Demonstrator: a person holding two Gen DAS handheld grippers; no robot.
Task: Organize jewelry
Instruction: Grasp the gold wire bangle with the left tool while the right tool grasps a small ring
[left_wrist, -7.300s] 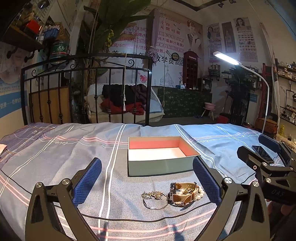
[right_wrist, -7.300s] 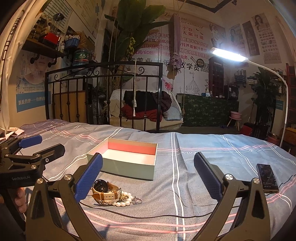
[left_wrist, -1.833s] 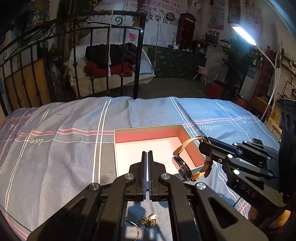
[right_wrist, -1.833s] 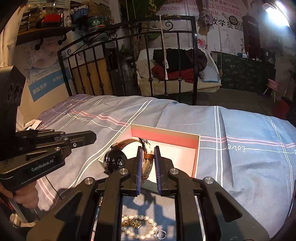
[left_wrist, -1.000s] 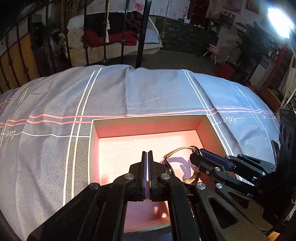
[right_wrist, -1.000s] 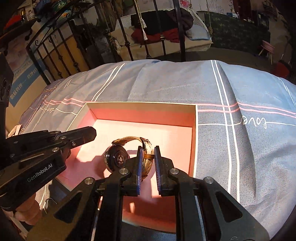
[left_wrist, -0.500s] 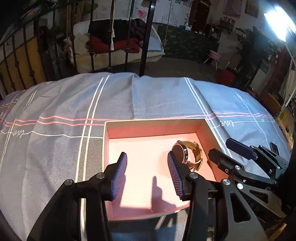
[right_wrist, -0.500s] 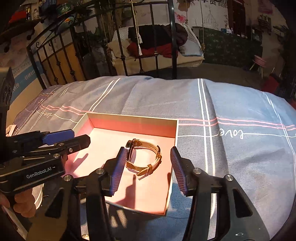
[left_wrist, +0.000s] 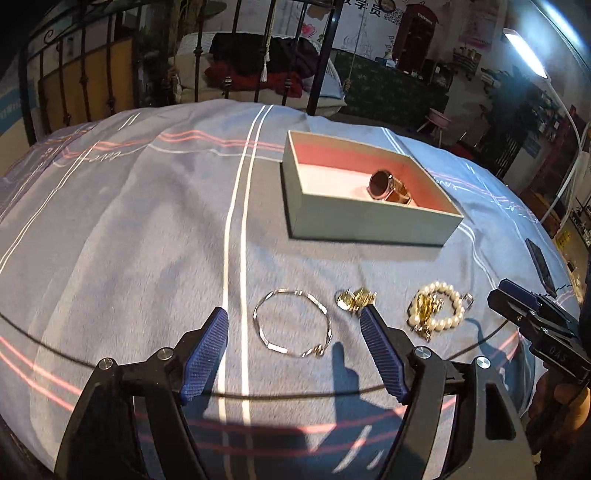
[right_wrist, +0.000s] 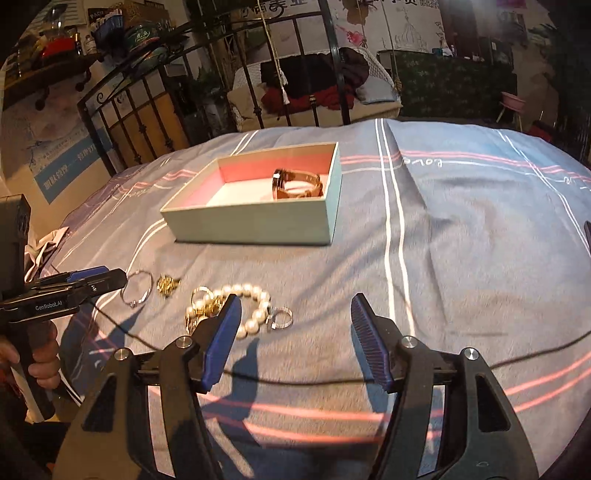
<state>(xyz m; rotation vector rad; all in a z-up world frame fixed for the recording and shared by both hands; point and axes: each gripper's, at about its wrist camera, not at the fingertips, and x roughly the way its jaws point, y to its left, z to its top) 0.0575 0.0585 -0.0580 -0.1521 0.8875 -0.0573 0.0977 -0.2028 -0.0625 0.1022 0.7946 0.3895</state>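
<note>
Pulled back from the box (left_wrist: 369, 218) since half a second ago, both claws now low over the bedspread (left_wrist: 129, 221), watch (left_wrist: 386, 184) left lying inside.

Left wrist view: left claw (left_wrist: 295, 350) spread wide, holding nothing, hovering over the silver bangle (left_wrist: 291, 323). Gold trinket (left_wrist: 354, 298) just off the right fingertip, pearl bracelet (left_wrist: 437, 308) further right. Right claw (left_wrist: 517, 295) poking in at the edge, stamped "DAS". Phone (left_wrist: 540, 264) out near the bed's edge. Black cable (left_wrist: 55, 349) crossing the cloth under the fingers.

Right wrist view: right claw (right_wrist: 295, 332) spread wide too, empty. Pearl bracelet (right_wrist: 229, 306) beside its left finger, small ring (right_wrist: 280, 317) touching the pearls. Bangle (right_wrist: 137, 288) and trinket (right_wrist: 167, 284) close to the left claw (right_wrist: 110, 278), marked "GenRobot.AI". Watch (right_wrist: 295, 184) on its side in the box (right_wrist: 251, 221), toward the right wall. Bedspread (right_wrist: 461, 240) with upside-down script, apparently "love".
</note>
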